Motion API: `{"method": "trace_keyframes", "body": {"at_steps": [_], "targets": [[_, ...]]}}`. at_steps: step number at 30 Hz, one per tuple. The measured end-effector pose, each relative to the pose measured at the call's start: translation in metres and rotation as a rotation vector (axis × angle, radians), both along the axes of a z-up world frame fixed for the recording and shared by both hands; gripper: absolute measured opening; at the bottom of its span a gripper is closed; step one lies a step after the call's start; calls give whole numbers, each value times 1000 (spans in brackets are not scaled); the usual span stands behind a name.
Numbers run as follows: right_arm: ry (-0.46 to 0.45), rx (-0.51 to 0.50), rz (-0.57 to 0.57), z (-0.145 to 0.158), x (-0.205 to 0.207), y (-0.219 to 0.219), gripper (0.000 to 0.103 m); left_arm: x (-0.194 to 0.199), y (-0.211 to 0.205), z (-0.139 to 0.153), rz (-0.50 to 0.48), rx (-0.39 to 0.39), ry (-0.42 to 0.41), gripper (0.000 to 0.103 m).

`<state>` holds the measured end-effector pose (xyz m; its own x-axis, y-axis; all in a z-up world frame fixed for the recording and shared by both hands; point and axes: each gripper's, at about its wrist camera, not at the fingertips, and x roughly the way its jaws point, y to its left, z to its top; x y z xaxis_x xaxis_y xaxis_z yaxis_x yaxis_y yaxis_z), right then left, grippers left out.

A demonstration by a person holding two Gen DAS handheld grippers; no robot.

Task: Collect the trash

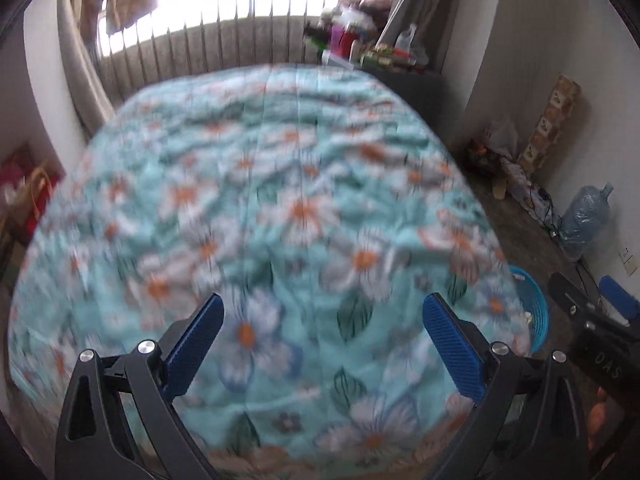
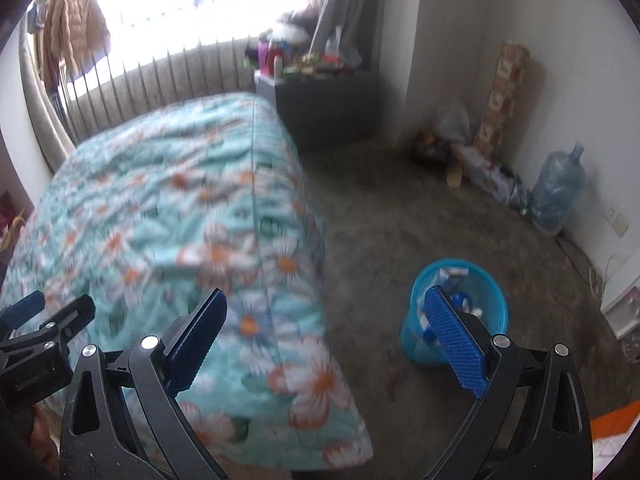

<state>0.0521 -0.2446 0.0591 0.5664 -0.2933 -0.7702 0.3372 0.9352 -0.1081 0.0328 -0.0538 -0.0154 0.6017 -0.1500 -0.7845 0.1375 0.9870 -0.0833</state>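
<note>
A bed [image 2: 168,200] under a turquoise flowered quilt fills the room's left side, railed window beyond. On the grey floor [image 2: 392,216] to its right stands a blue mesh bin [image 2: 492,280] holding trash. The left gripper [image 1: 322,340] and right gripper [image 2: 324,334] both hang spread wide, empty.
</note>
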Motion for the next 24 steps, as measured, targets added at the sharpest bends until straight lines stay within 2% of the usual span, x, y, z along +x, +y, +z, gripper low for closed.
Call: {"method": "trace_keyframes", "body": {"at_steps": [3,9,13,24], "targets": [[61,-13,12,-11,-10,11,95,-2,0,-15,-13,26,58,97],[122,-61,51,-22,-27,25,95,0,12,-21,51,88,58,97],[168,-59,29,-29,-28,16,95,3,14,-27,72,89,90,97],[135,-100,-10,-12,-37,-2,95,1,-5,-5,45,52,33,97]]}}
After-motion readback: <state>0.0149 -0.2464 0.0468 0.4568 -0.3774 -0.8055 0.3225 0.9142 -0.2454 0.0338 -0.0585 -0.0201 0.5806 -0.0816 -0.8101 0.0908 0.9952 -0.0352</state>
